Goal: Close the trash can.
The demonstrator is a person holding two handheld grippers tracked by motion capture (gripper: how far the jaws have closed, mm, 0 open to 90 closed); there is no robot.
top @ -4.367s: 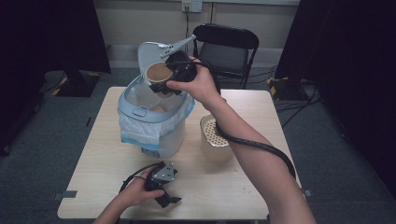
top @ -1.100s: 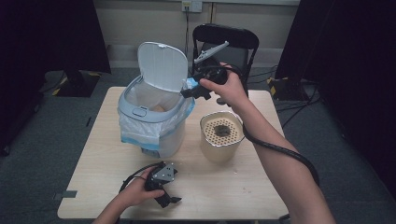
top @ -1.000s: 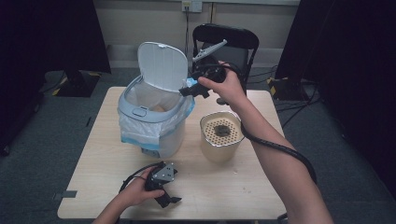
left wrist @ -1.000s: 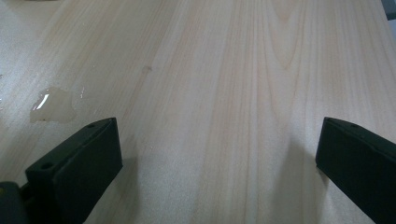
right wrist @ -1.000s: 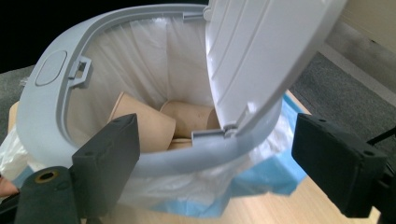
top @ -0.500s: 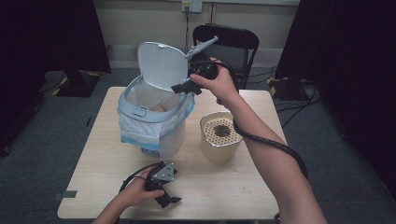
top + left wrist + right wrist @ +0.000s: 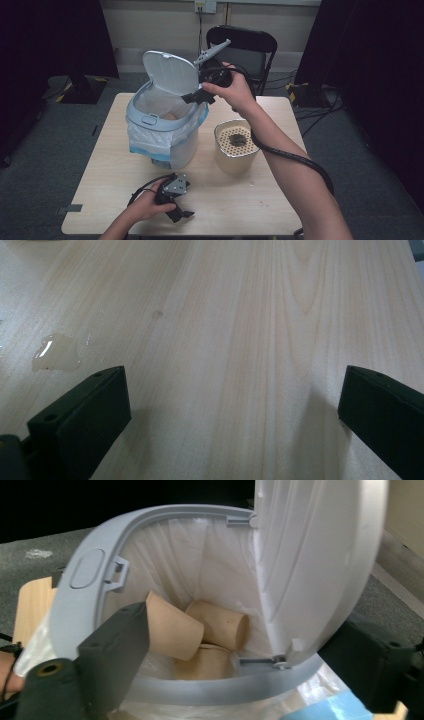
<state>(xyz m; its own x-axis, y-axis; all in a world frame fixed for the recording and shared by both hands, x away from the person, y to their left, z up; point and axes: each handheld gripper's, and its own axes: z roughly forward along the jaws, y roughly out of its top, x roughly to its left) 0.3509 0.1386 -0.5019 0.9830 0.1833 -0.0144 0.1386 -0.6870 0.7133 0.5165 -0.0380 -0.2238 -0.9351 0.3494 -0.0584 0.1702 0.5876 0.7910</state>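
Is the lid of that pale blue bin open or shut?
Open. The pale blue plastic bin's lid stands raised behind the rim, and brown paper cups lie visible inside the white liner.

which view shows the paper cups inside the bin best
The right gripper view: it looks straight into the open bin, where three brown paper cups lie on the white liner. The high view gives just a brown sliver past the rim. The left gripper view faces bare table.

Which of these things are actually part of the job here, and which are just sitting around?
Part of the job:
- white bin with its lid up
- paper cups inside the bin
- right tongs, open, at the lid

Just lying about:
- perforated container on the table
- left tongs, open, resting on the table
- small spill
- chair
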